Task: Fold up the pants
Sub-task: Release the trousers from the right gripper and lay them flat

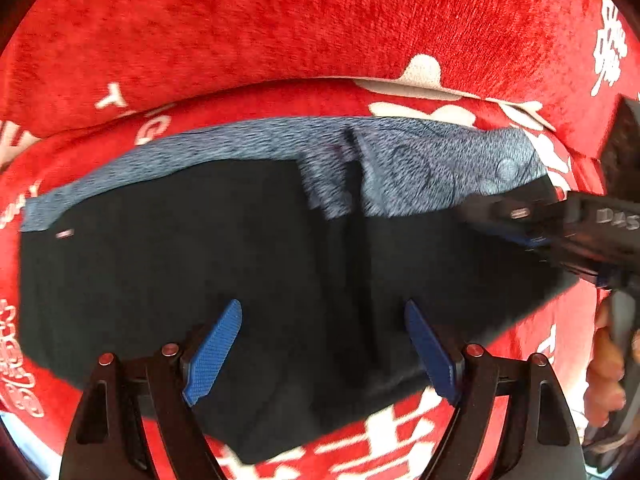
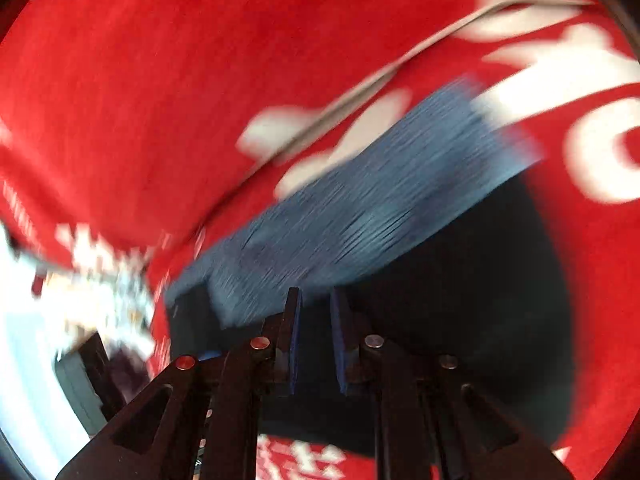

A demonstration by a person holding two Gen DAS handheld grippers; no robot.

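The pants (image 1: 192, 280) lie folded on a red blanket, black on top, with a grey-blue heathered band (image 1: 400, 168) along the far edge. My left gripper (image 1: 322, 304) hangs straight above the black cloth. Its blue pads (image 1: 214, 352) stand wide apart and open, with nothing held. My right gripper (image 1: 532, 232) reaches in from the right over the pants' right end, blurred. In the right wrist view the right gripper (image 2: 315, 294) has its jaws narrowly parted, and I see no cloth pinched between them. Beyond them lie the grey-blue band (image 2: 380, 200) and the black cloth (image 2: 480, 280).
The red plush blanket (image 1: 280, 32) with white lettering covers the whole surface and has a raised fold behind the pants. A person's hand (image 1: 604, 368) grips the right tool's handle at the right edge. Bright blurred clutter (image 2: 100, 300) lies beyond the blanket's left edge.
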